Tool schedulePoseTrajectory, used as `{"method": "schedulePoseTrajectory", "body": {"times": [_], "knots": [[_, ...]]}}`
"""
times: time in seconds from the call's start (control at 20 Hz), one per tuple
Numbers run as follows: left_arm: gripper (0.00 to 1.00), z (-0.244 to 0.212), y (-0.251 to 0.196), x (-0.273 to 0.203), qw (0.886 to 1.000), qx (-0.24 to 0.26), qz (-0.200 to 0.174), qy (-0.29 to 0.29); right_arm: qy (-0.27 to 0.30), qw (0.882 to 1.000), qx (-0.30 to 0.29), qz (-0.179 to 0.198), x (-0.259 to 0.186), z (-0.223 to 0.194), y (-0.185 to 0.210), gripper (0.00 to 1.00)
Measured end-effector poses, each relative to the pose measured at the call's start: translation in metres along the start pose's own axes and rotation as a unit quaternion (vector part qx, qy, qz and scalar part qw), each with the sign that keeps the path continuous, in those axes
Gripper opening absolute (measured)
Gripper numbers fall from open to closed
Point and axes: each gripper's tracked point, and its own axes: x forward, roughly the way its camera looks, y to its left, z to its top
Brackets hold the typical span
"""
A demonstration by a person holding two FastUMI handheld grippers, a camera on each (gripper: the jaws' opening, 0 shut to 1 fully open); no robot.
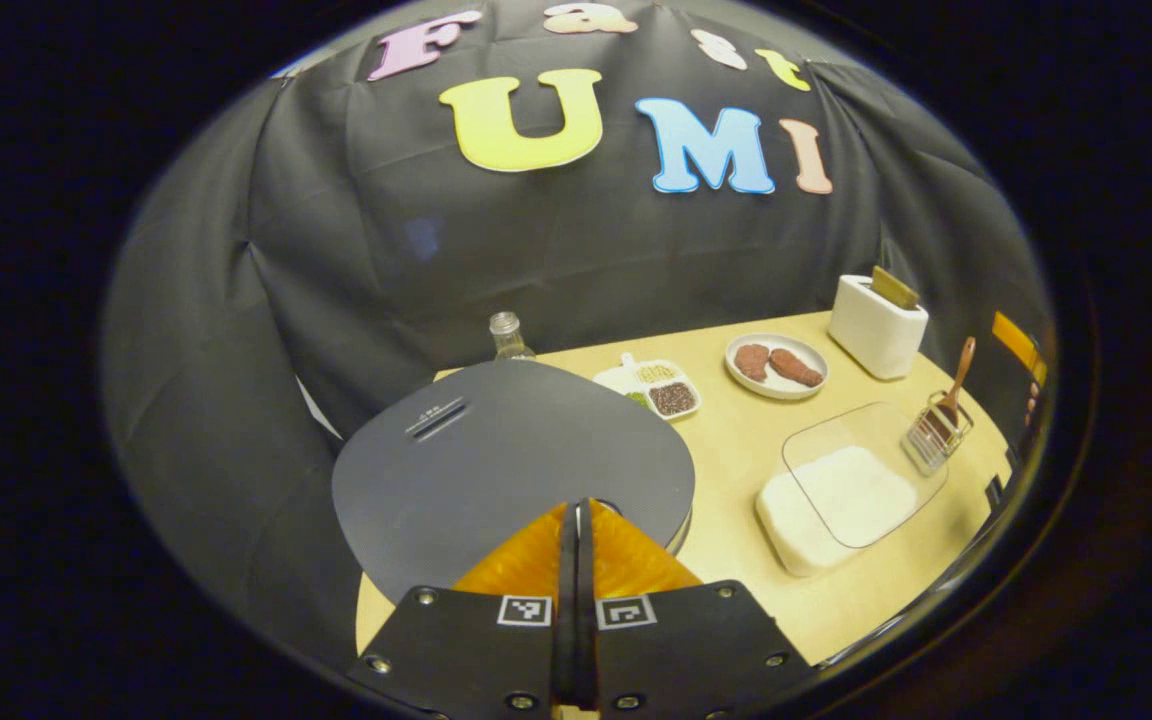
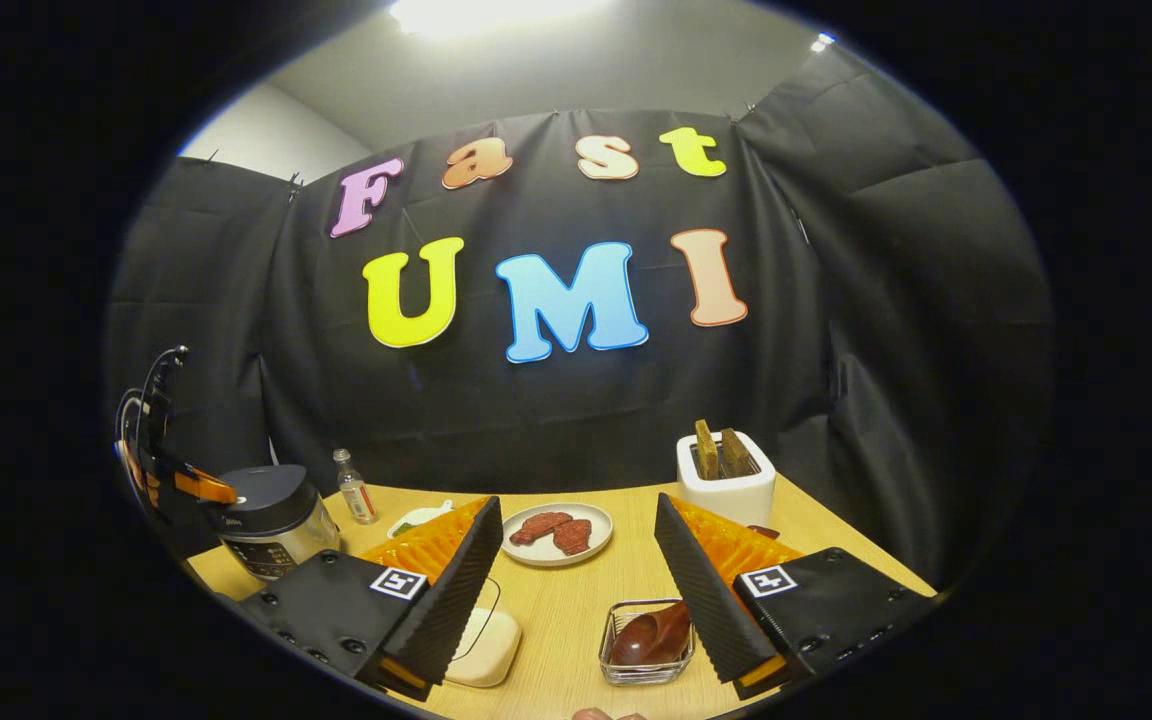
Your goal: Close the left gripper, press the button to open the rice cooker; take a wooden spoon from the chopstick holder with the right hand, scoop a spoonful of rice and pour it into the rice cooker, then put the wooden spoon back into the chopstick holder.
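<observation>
A staged kitchen counter inside a recording booth. A wooden table carries a rice cooker, toaster and plate of meat. Black cloth walls it in.

From my seat, the rice cooker has a smooth matt lid, and its body at nine o'clock in the right gripper view looks like glossy metal. The table is pale wood with a smooth, faintly satin finish. At three o'clock in the left gripper view, the wooden spoon stands in a shiny wire chopstick holder. The rice container carries a clear glossy lid. The toaster is smooth white plastic, and the wall is matt creased cloth.
</observation>
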Motion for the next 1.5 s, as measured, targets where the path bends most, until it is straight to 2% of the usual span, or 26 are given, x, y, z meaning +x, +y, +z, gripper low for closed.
{"method": "schedulePoseTrajectory", "body": {"times": [0.2,0.35,0.45,0.6,0.65,0.8,0.95,1.05,1.1,1.2,1.35,1.45,1.5], "knots": [[0.02,0.008,0.003,-0.009,0.997,-0.026,0.065,-0.035,-0.012,1.0,-0.008,-0.016,-0.003,0.012,-0.008,0.98],[0.02,0.036,0.016,-0.028,0.989,-0.045,0.099,-0.104,-0.013,1.0,-0.021,-0.013,-0.006,0.018,-0.009,0.98],[0.02,0.064,0.03,-0.055,0.974,-0.065,0.132,-0.171,-0.016,0.999,-0.032,-0.019,-0.007,0.023,-0.015,0.98],[0.02,0.106,0.055,-0.114,0.943,-0.072,0.188,-0.264,-0.024,0.999,-0.027,-0.019,-0.006,0.032,-0.017,0.98],[0.0,0.114,0.053,-0.127,0.939,-0.081,0.189,-0.277,-0.025,0.999,-0.024,-0.017,-0.004,0.033,-0.017,0.98],[0.0,0.112,0.028,-0.155,0.93,-0.122,0.161,-0.307,-0.029,0.999,-0.022,-0.026,-0.003,0.035,-0.025,0.98],[0.0,0.11,-0.004,-0.181,0.918,-0.172,0.108,-0.339,-0.029,0.999,-0.028,-0.034,-0.005,0.033,-0.03,0.98],[0.0,0.103,-0.006,-0.191,0.909,-0.2,0.093,-0.354,-0.026,0.998,-0.028,-0.041,-0.008,0.031,-0.037,0.98],[0.0,0.104,-0.005,-0.193,0.907,-0.208,0.085,-0.356,-0.025,0.998,-0.031,-0.052,-0.009,0.031,-0.044,0.98],[0.02,0.1,-0.01,-0.188,0.915,-0.208,0.071,-0.339,-0.03,0.995,-0.034,-0.086,-0.012,0.037,-0.065,0.98],[0.32,0.095,-0.017,-0.177,0.922,-0.188,0.075,-0.33,-0.03,0.994,-0.012,-0.108,-0.018,0.036,-0.083,0.98],[0.68,0.092,-0.029,-0.168,0.934,-0.156,0.08,-0.312,-0.029,0.992,0.0,-0.121,-0.019,0.033,-0.098,0.98],[0.87,0.093,-0.028,-0.164,0.936,-0.138,0.099,-0.307,-0.03,0.992,0.003,-0.125,-0.02,0.033,-0.105,0.98]]}}
